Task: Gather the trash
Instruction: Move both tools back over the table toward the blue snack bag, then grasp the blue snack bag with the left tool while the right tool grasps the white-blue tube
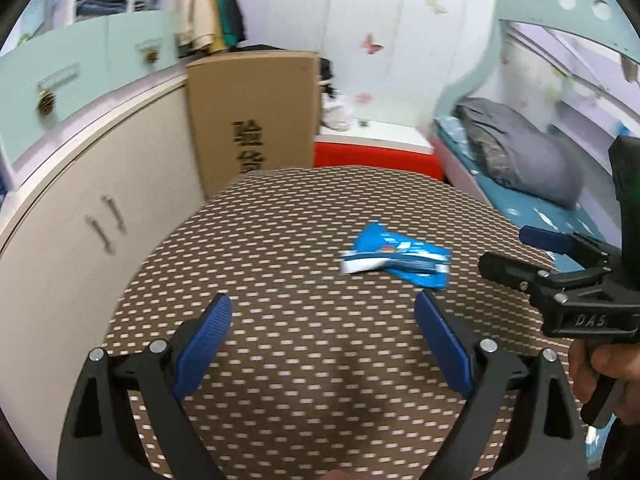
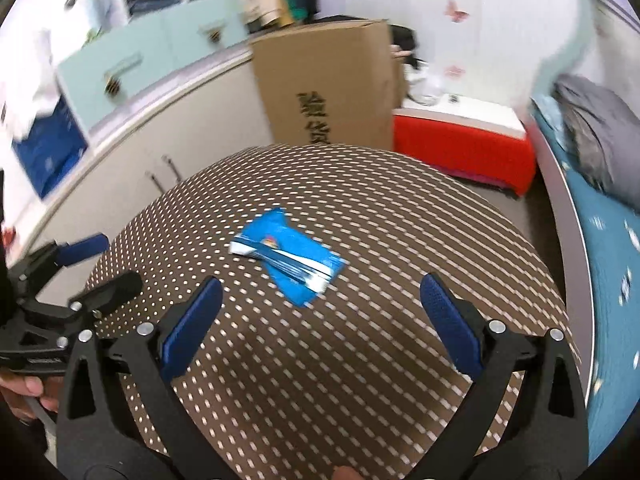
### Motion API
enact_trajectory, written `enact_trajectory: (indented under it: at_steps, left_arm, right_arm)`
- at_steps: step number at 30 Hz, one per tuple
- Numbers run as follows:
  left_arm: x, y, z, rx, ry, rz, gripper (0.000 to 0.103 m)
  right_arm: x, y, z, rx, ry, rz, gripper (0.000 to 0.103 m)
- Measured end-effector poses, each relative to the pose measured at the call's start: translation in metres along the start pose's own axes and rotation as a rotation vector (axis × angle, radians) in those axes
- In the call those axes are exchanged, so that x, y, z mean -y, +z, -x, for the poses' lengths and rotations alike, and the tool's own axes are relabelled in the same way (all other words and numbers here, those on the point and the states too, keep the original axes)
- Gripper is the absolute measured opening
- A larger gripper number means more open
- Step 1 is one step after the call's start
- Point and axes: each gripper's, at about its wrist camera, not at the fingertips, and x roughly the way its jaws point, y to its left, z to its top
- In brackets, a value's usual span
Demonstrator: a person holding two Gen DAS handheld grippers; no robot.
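A crumpled blue and white snack wrapper point(image 1: 396, 258) point(image 2: 289, 258) lies flat on a brown table with a pattern of small white dashes point(image 1: 304, 360) point(image 2: 360, 360). My left gripper point(image 1: 323, 306) hovers open over the table, short of the wrapper and to its left, with nothing between its blue pads. My right gripper point(image 2: 322, 290) is open too, with the wrapper just ahead of its fingertips. The right gripper point(image 1: 504, 250), held by a hand, shows at the right edge of the left wrist view; the left gripper point(image 2: 108, 264) shows at the left edge of the right wrist view.
A tall cardboard box point(image 1: 256, 120) point(image 2: 332, 92) stands past the table's far edge. A red and white chest point(image 1: 376, 152) point(image 2: 464, 144) sits beside it. White cabinets point(image 1: 80, 240) run along the left. A bed with a grey pillow point(image 1: 524, 148) lies to the right.
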Motion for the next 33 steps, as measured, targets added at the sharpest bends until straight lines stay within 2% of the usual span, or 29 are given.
enact_trajectory:
  at_steps: [3,7,12,15,18,20,27,33]
  left_arm:
    - [-0.018,0.000,-0.002,-0.001,0.031,0.026,0.090]
    - [-0.036,-0.001,-0.007,-0.011,0.049,0.056,0.091]
    - [-0.041,-0.009,-0.008,-0.017,0.049,0.071,0.090]
    - [-0.035,-0.009,-0.010,-0.021,0.047,0.059,0.090]
    - [-0.031,-0.007,-0.015,-0.026,0.037,0.046,0.090]
    - [-0.027,-0.004,-0.019,-0.025,0.026,0.031,0.090]
    - [-0.003,0.010,-0.046,-0.056,-0.043,-0.039,0.090]
    - [0.038,0.018,-0.078,-0.100,-0.075,-0.076,0.091]
  right_arm:
    - [-0.023,0.006,-0.019,-0.013,0.015,0.103,0.096]
    - [-0.041,0.004,-0.040,-0.056,0.052,0.212,0.073]
    - [-0.050,0.002,-0.074,-0.128,0.035,0.312,0.048]
    - [-0.048,0.002,-0.084,-0.137,0.014,0.324,0.033]
    - [-0.045,0.003,-0.082,-0.144,0.037,0.290,0.015]
    - [-0.038,0.001,-0.073,-0.144,0.074,0.243,0.012]
    - [-0.002,-0.012,-0.039,-0.102,0.099,0.064,0.012]
    - [0.029,-0.028,-0.014,-0.070,0.015,-0.051,0.012]
